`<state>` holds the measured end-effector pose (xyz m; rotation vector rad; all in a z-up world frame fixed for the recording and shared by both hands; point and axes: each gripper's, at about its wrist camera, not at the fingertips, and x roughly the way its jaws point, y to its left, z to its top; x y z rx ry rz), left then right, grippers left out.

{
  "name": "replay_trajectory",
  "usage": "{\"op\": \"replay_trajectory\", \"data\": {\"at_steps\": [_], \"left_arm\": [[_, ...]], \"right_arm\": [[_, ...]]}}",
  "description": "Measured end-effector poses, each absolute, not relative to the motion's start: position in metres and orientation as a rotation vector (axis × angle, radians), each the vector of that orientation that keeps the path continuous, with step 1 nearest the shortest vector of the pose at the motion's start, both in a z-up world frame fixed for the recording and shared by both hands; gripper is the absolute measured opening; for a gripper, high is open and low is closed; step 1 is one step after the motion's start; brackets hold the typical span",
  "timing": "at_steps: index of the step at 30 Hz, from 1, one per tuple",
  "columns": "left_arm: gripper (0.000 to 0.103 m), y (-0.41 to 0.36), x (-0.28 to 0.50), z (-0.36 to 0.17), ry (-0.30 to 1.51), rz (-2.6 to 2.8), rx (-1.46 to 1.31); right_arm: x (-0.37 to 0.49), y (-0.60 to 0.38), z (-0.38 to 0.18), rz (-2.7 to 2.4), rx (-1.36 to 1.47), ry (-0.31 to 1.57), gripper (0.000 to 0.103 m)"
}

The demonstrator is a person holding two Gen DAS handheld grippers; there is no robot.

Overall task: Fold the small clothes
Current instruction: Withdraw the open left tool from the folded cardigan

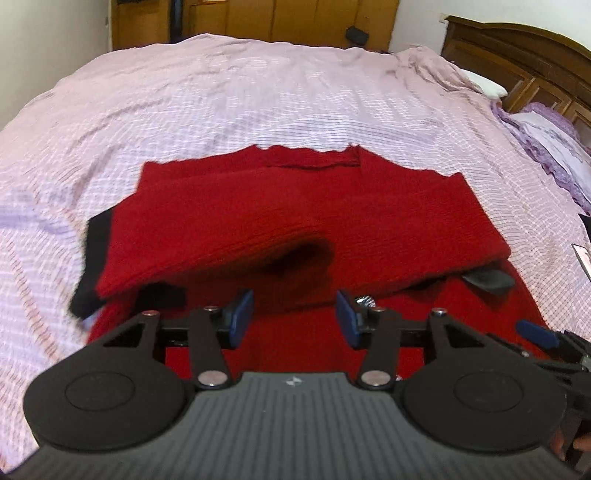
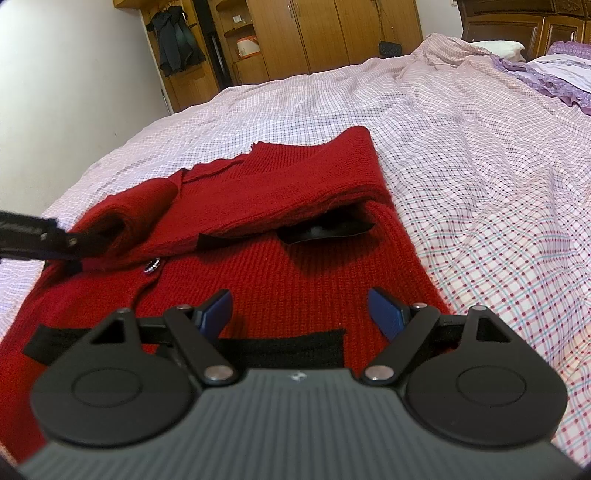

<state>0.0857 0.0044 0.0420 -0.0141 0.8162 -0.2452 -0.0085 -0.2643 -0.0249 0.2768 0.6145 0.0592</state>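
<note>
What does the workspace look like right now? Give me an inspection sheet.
Surface: bed with checked sheet, wrinkled.
Job's things: red knit cardigan with black trim, partly folded, sleeves laid across the body.
Clutter: purple frilled pillow at the headboard end.
Grippers: left gripper open over the cardigan, nothing between the jaws; right gripper open, nothing held.
Cables: nothing seen.
Surroundings: wooden wardrobes, dark jacket hanging, small black bag.
</note>
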Motion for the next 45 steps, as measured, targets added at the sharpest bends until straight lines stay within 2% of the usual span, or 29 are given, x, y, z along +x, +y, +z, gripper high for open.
{"op": "replay_trajectory", "data": {"at_steps": [12, 25, 35, 45], "left_arm": [[0.056, 0.071, 0.061, 0.050, 0.829, -0.087, -0.075], [0.056, 0.123, 0.046, 0.049, 0.816, 0.014, -0.130], [0.056, 0.156, 0.036, 0.038, 0.830, 0.053, -0.178], [0.057, 0.183, 0.025, 0.037, 0.817, 0.096, -0.180]], "right_arm": [[-0.006, -0.256, -0.015, 0.040, 0.222, 0.640, 0.081], [-0.005, -0.218, 0.030, 0.124, 0.139, 0.637, 0.081], [0.027, -0.141, 0.063, 0.326, 0.032, 0.638, 0.081], [0.071, -0.048, 0.066, 0.482, -0.118, 0.689, 0.081]]}}
